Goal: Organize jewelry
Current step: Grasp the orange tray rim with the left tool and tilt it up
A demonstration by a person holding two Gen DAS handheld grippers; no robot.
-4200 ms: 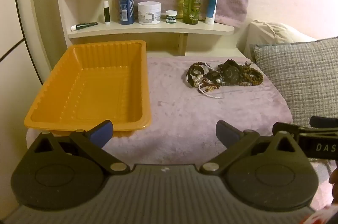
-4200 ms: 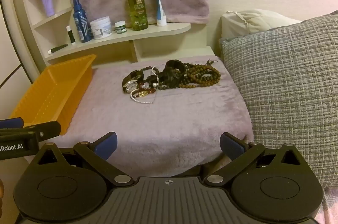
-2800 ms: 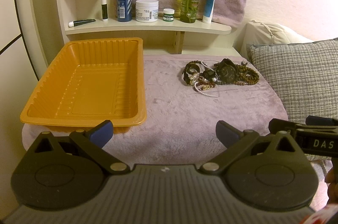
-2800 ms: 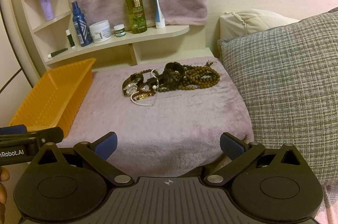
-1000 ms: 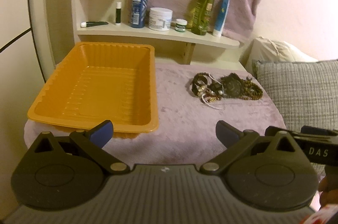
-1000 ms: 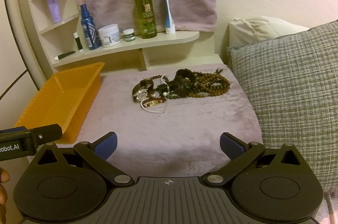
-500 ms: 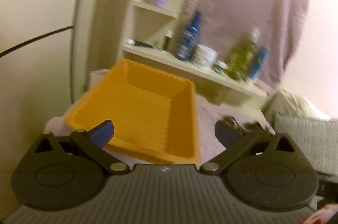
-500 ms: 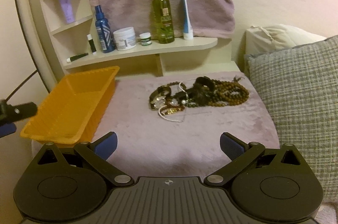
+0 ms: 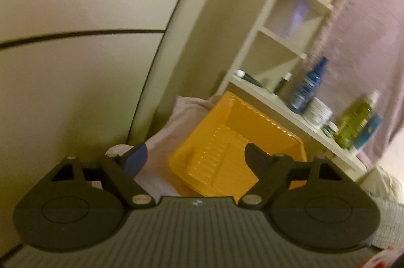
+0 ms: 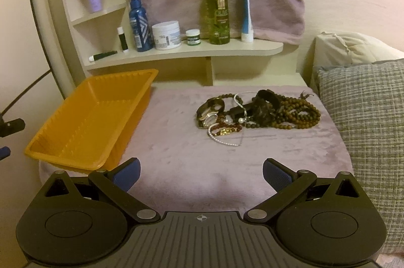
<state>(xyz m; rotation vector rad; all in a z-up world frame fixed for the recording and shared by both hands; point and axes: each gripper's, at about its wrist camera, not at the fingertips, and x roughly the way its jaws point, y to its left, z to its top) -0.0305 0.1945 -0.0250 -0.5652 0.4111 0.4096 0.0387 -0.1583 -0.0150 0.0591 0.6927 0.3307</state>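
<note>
In the left wrist view, tilted and blurred, the left tool (image 9: 195, 153) has nothing between its fingers while its jaws are closing, and it points at the near corner of the orange tray (image 9: 242, 131), which lies on a mauve blanket (image 9: 181, 114) below a shelf (image 9: 298, 116) of bottles. In the right wrist view the right tool (image 10: 201, 173) stands released and empty above the near edge of the blanket-covered bed (image 10: 277, 149); the pile of jewelry (image 10: 255, 114) lies toward the bed's far right corner, well apart from the tray at the left edge, with a grey pillow (image 10: 371, 131) along the right edge.
</note>
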